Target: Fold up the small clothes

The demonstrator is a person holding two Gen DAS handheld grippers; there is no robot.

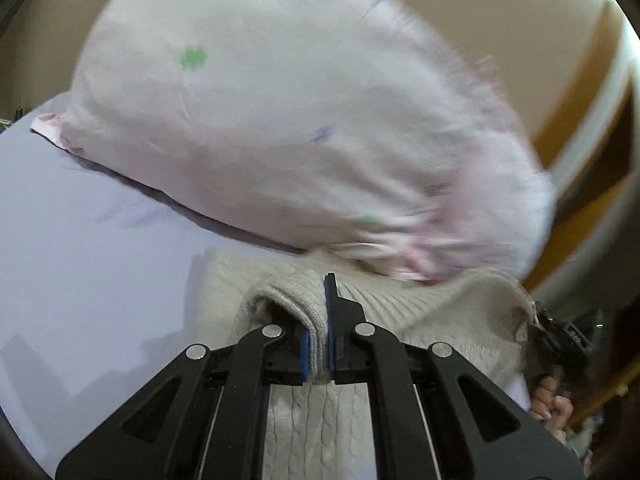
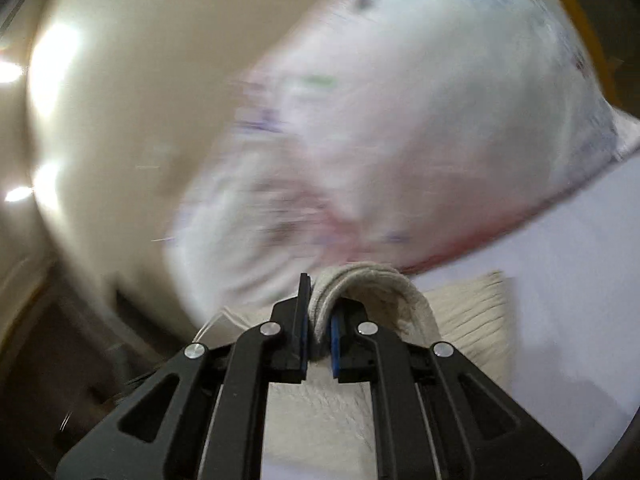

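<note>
A cream cable-knit sweater [image 1: 420, 316] lies on a pale lilac bed sheet [image 1: 80, 240]. My left gripper [image 1: 319, 344] is shut on a ribbed edge of the sweater, lifted in a fold between the blue pads. My right gripper [image 2: 319, 336] is shut on another thick rolled edge of the same sweater [image 2: 468, 312], which drapes to the right over the finger. In the left wrist view the other gripper and the hand holding it [image 1: 560, 344] show at the sweater's right edge. Both views are blurred by motion.
A big white pillow [image 1: 280, 120] with small green and blue prints leans just behind the sweater; it also shows in the right wrist view [image 2: 400, 140]. A cream wall [image 2: 140, 80] and wooden bed frame [image 1: 592, 100] lie beyond.
</note>
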